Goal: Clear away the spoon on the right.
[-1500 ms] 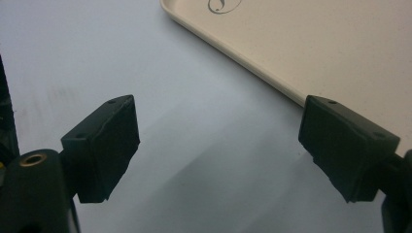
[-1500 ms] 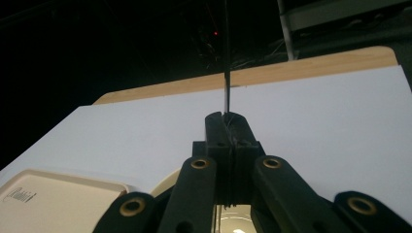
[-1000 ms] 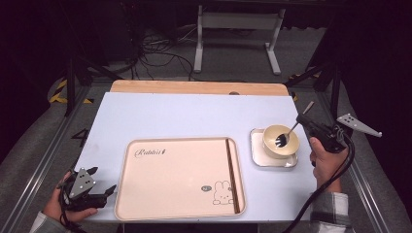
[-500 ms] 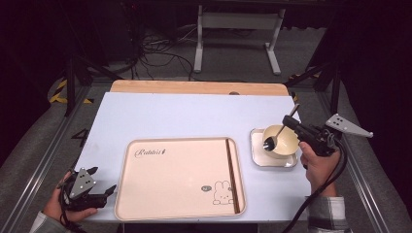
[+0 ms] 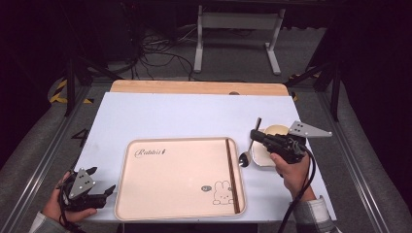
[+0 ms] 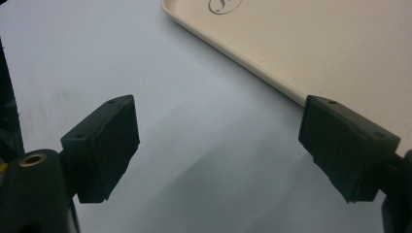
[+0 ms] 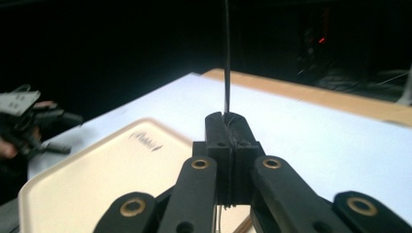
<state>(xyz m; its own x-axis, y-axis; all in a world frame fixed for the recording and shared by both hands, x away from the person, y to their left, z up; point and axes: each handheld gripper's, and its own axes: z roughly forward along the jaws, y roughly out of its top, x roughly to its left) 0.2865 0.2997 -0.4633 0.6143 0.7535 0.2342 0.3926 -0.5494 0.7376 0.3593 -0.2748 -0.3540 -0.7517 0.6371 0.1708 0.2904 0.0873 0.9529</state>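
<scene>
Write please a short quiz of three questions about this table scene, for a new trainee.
1. True or false: the right gripper is shut on the spoon.
2. The bowl stands where? A) on the tray B) on the table right of the tray C) on the floor
3. Fill in: the jaws of the left gripper stand ____.

Key:
1. True; the right gripper view shows the jaws closed on the thin handle.
2. B; it is beside the tray, not on it.
3. Open; in the left gripper view nothing is between them.
</scene>
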